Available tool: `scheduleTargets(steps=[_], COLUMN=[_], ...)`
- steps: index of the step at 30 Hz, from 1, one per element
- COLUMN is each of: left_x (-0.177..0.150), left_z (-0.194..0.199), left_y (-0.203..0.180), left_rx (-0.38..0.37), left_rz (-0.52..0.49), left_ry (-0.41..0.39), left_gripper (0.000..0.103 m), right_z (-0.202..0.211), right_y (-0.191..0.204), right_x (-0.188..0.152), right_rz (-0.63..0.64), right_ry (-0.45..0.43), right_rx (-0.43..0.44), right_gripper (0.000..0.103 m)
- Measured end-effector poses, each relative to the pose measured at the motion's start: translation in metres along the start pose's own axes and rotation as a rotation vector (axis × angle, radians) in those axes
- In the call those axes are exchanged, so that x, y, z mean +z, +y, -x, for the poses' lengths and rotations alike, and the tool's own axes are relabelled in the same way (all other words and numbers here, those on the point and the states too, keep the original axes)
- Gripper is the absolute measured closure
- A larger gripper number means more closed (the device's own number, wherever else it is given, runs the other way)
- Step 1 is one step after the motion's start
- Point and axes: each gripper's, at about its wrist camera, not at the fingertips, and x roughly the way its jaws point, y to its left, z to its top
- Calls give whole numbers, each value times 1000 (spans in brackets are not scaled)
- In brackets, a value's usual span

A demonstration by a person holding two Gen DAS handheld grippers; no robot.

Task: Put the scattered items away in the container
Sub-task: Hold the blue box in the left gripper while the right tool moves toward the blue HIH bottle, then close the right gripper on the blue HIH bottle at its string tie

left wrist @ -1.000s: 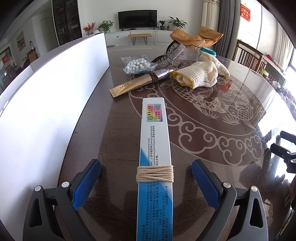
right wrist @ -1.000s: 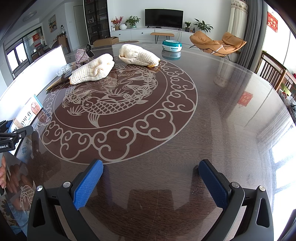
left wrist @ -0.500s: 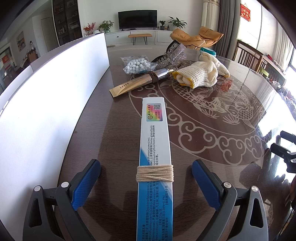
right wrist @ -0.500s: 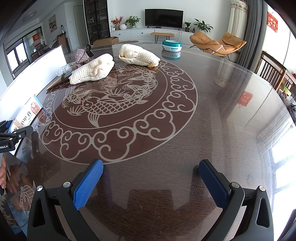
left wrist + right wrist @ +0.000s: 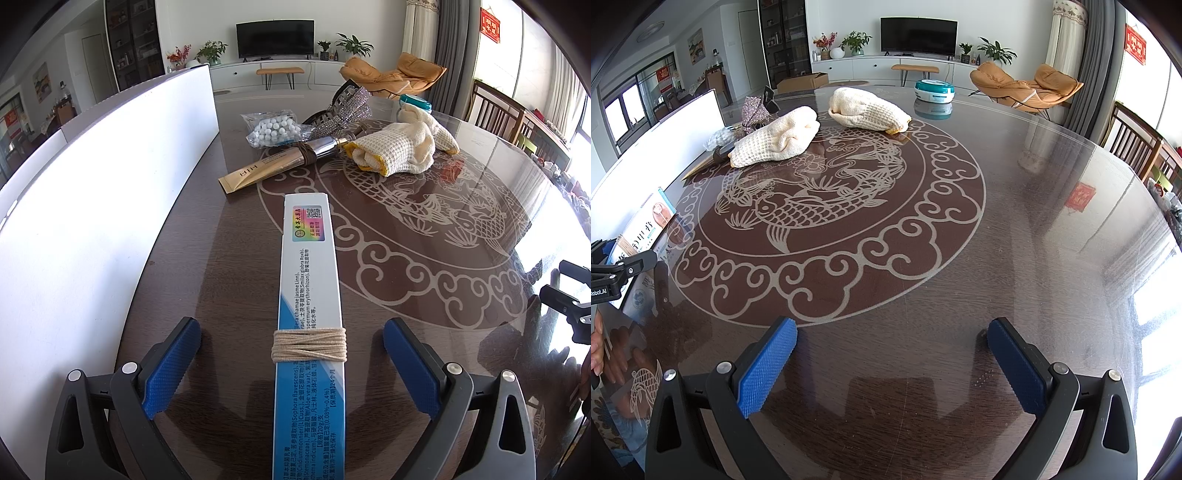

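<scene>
I am holding my left claw [image 5: 291, 360] wide, the string-wrapped box [image 5: 309, 314] lying untouched between its fingers on the desk [image 5: 192, 236]; my right claw [image 5: 892, 363] is hovering wide, nothing between.

Long white-and-blue carton [image 5: 309, 314] lay flat on the table, running near to far, a band of beige cord [image 5: 309, 345] wound round it. Beyond it, a gold tube [image 5: 273, 168] lay slantwise, its metallic cap pointing right. Far of that, a clear bag of white beads [image 5: 275, 129] and a glittery silver bundle [image 5: 345, 112]. Two cream waffle-knit cloths [image 5: 777, 136] [image 5: 868, 114] lay rolled, side by side. White container wall [image 5: 92, 206] stood upright along the left.
</scene>
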Motion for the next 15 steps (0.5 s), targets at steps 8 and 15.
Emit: scheduleTargets(steps=[8,15], left_x=[0,-1], left_z=[0,-1], left_y=[0,-1], left_rx=[5,5], left_rz=[3,9], left_ry=[0,1], left_gripper=[1,1], right_z=[0,-33], right_y=[61,191], right_x=[69,146], right_rz=[90,321], right_ry=[-32,-14], right_rx=[258,461], right_gripper=[0,3])
